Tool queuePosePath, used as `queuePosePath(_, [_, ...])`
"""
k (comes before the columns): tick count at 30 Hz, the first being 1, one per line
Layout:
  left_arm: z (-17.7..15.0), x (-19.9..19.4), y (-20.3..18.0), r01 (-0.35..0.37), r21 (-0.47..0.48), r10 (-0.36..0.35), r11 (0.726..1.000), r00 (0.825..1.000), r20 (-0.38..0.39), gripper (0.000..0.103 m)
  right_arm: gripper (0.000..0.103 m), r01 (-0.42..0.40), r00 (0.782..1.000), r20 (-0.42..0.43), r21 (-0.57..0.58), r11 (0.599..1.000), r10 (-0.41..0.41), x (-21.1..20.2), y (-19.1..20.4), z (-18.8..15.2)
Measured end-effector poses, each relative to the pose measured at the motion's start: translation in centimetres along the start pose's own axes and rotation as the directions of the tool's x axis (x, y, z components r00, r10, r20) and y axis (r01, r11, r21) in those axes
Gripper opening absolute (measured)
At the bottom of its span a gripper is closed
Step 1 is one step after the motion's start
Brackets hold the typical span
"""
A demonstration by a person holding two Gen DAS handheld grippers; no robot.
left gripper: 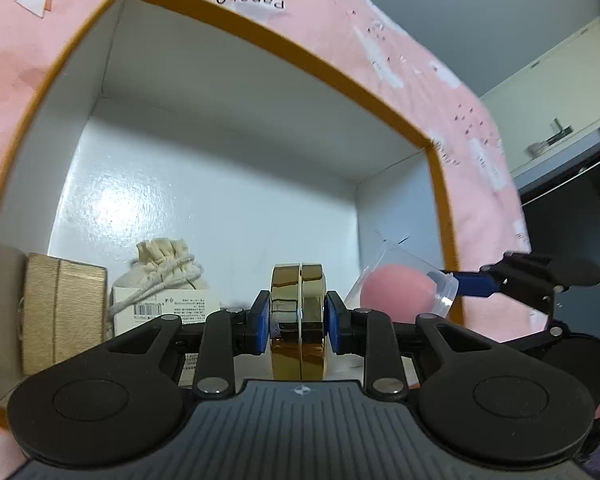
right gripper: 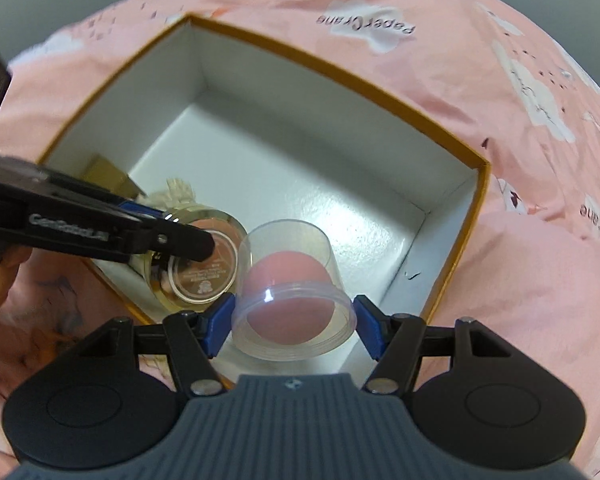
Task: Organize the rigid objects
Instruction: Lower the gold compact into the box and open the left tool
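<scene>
An open box with an orange rim and white inside (left gripper: 228, 92) (right gripper: 300, 100) lies on a pink bedsheet. My left gripper (left gripper: 298, 320) is shut on a round gold case (left gripper: 298, 280), held on edge low inside the box. In the right wrist view that gold case (right gripper: 204, 276) shows its flat face, with the left gripper (right gripper: 176, 232) clamped across it. My right gripper (right gripper: 293, 320) is shut on a clear plastic tub holding a pink sponge (right gripper: 288, 276), just above the box's near right floor. The tub (left gripper: 396, 292) shows beside the gold case.
At the box's left end sit a tan box (left gripper: 62, 312), a cream drawstring bag (left gripper: 164, 268) and a white carton with a barcode (left gripper: 168, 312). The pink sheet (right gripper: 520, 280) surrounds the box. A pale cabinet (left gripper: 560, 92) stands far right.
</scene>
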State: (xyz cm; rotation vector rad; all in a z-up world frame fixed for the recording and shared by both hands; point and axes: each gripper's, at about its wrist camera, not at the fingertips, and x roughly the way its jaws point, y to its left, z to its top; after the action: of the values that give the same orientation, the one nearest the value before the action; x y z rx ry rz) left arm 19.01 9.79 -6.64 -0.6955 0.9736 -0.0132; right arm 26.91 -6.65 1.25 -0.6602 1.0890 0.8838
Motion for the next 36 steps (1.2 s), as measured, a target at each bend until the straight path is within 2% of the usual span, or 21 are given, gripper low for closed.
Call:
queuePosePath(8, [-0.4, 2.0, 0.5, -0.026, -0.040, 0.024, 0.999, 0.998, -0.051, 0.031, 0.064, 0.004, 0.995, -0.099, -0.154, 0.988, -0.019, 2.0, 1.1, 0.2])
queuePosePath(11, [-0.5, 2.3, 0.6, -0.032, -0.036, 0.030, 0.999, 0.998, -0.055, 0.031, 0.064, -0.022, 0.995, -0.097, -0.179, 0.984, 0.005, 1.8, 1.5, 0.5])
queuePosePath(18, [0.0, 2.5, 0.9, -0.020, -0.050, 0.016, 0.999, 0.998, -0.068, 0.031, 0.064, -0.015, 0.994, -0.112, -0.205, 0.979, -0.008, 2.0, 1.5, 1.2])
queuePosePath(22, [0.2, 2.5, 0.6, -0.040, -0.027, 0.038, 0.999, 0.996, -0.079, 0.032, 0.064, 0.014, 0.985, -0.163, -0.229, 0.973, -0.053, 3.2, 1.6, 1.5])
queuePosePath(27, [0.2, 1.9, -0.5, -0.128, 0.051, 0.129, 0.991, 0.991, -0.029, 0.037, 0.064, -0.002, 0.976, -0.212, -0.260, 0.966, -0.055, 3.9, 1.3, 2.1])
queuePosePath(33, [0.1, 0.4, -0.7, -0.135, 0.100, 0.134, 0.986, 0.991, 0.026, 0.037, 0.064, 0.006, 0.962, -0.257, -0.312, 0.950, -0.091, 4.4, 1.3, 2.8])
queuePosePath(36, [0.3, -0.8, -0.1, -0.104, 0.079, 0.099, 0.992, 0.993, 0.057, 0.036, 0.064, 0.002, 0.950, -0.293, -0.348, 0.937, -0.111, 4.5, 1.4, 2.9])
